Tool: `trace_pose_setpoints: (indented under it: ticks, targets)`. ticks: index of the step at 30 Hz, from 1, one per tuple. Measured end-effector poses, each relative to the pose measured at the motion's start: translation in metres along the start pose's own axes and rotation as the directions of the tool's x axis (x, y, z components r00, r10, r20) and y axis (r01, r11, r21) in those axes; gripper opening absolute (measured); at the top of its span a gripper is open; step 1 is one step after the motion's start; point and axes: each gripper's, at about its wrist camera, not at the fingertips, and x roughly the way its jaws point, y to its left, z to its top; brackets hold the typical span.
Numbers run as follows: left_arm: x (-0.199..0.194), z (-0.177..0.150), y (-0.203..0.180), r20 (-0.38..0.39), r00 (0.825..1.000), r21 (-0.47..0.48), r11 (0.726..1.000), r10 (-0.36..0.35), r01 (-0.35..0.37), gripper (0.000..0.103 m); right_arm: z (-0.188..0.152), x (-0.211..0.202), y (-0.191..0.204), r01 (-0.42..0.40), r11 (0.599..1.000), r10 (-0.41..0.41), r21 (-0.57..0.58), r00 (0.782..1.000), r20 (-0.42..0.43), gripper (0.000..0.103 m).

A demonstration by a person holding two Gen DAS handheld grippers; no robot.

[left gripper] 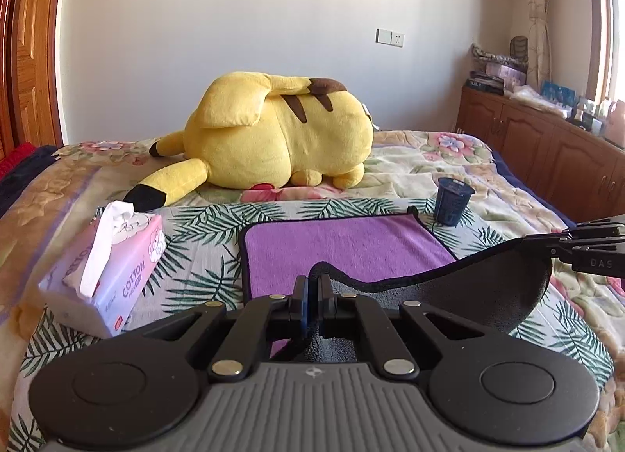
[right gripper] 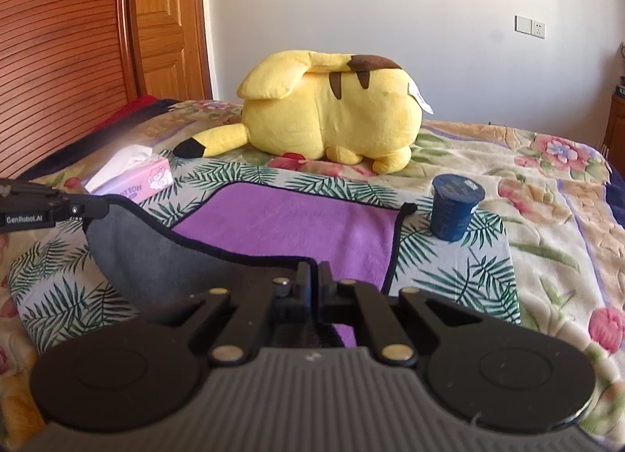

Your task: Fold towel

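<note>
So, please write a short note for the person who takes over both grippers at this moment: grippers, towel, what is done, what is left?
Left gripper: jaws shut on the near left corner of the purple towel with grey underside and dark trim.
Right gripper: jaws shut on the near right corner.
Towel: far half flat on the leaf-print blanket; near edge lifted, grey side showing.
Nearby: dark blue cup beside the far right corner, pink tissue pack to the left, yellow plush toy behind.
Done: both corners gripped and raised.
Left: carry the near edge to the far edge, release, flatten.
</note>
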Motion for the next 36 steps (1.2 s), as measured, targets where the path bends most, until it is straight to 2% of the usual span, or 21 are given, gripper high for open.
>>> trace_pose_setpoints:
  ticks: [8, 22, 30, 36]
  targets:
    - [0.012, 0.021, 0.001, 0.022, 1.000, 0.040, 0.999, 0.016, -0.016, 0.000, 0.016, 0.007, -0.006, 0.014, 0.999, -0.013, -0.048, 1.000, 0.021, 0.004]
    - [0.039, 0.069, 0.007, 0.089, 0.995, 0.085, 0.995, 0.053, -0.061, 0.000, 0.064, 0.031, -0.013, 0.060, 0.990, -0.048, -0.126, 0.995, 0.091, 0.004]
    - [0.055, 0.076, 0.006, 0.098, 0.994, 0.086, 0.994, 0.055, -0.063, 0.000, 0.070, 0.052, -0.017, 0.085, 0.984, -0.068, -0.159, 0.991, 0.113, 0.004]
    - [0.067, 0.077, 0.012, 0.117, 0.988, 0.068, 0.992, 0.098, -0.106, 0.000, 0.069, 0.060, -0.023, 0.130, 0.977, -0.101, -0.172, 0.980, 0.169, 0.004]
